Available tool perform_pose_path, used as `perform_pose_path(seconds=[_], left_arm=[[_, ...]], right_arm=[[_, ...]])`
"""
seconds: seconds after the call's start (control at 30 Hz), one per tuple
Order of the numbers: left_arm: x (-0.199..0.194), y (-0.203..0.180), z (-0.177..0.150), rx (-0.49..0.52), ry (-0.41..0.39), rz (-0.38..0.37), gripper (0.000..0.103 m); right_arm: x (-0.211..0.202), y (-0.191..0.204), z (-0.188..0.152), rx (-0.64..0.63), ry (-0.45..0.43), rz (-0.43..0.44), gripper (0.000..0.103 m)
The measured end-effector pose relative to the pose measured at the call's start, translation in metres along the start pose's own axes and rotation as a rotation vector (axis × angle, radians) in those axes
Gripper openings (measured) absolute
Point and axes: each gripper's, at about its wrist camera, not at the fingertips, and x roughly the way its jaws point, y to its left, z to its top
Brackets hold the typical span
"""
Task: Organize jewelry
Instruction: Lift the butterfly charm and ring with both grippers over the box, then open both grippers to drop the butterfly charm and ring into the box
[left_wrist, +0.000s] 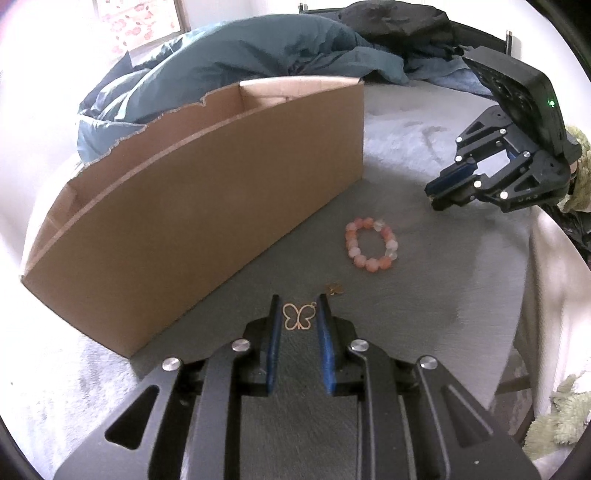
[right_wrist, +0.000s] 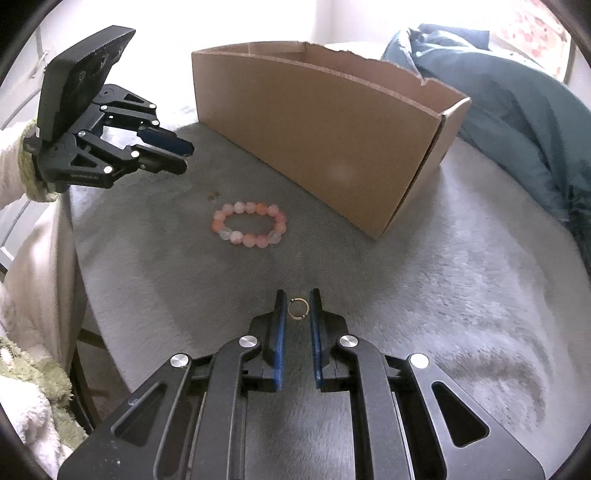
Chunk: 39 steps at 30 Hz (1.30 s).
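Note:
A gold butterfly pendant (left_wrist: 298, 316) lies on the grey fuzzy surface between the open fingers of my left gripper (left_wrist: 298, 308). A small gold charm (left_wrist: 334, 289) lies just beyond it and shows in the right wrist view (right_wrist: 213, 195). A pink bead bracelet (left_wrist: 371, 243) lies further out, also in the right wrist view (right_wrist: 250, 223). A small gold ring (right_wrist: 298, 308) lies between the open fingers of my right gripper (right_wrist: 297, 301). An open cardboard box (left_wrist: 207, 192) stands beside the jewelry, also in the right wrist view (right_wrist: 325, 129).
A blue duvet (left_wrist: 236, 59) is piled behind the box. Dark clothes (left_wrist: 402, 29) lie at the back. The grey surface's edge (left_wrist: 532, 280) drops off to a cream cloth. My right gripper (left_wrist: 447, 190) hovers low over the surface.

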Motion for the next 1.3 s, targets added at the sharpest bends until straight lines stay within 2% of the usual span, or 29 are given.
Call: perform_pose_path(seconds=[0.43,0.6,0.77,1.0,1.3], left_arm=[[-0.063,-0.017,0.021,0.049,-0.12,0.058,0.018],[-0.088,-0.016,0.036,0.075,-0.18,0.082,0.018],[-0.101,0.003,0.061,0.068,-0.24,0.108,0.018],[-0.082,0.038,0.096,0.019,-0.276,0.108,0.018],[-0.015,0.075,0.113,-0.009,-0.182,0.092,0.018]], right_arm=[[-0.058,0.015,0.005,0.001,-0.119,-0.055,0.01],[-0.083,0.012,0.03,-0.015,-0.197,-0.062,0.01],[-0.1,0.009,0.068,-0.057,-0.275,-0.064,0.01],[-0.082,-0.007,0.122,-0.095,-0.313,-0.035,0.01],[-0.011,-0.041,0.148,-0.053,-0.218,0.025,0.01]])
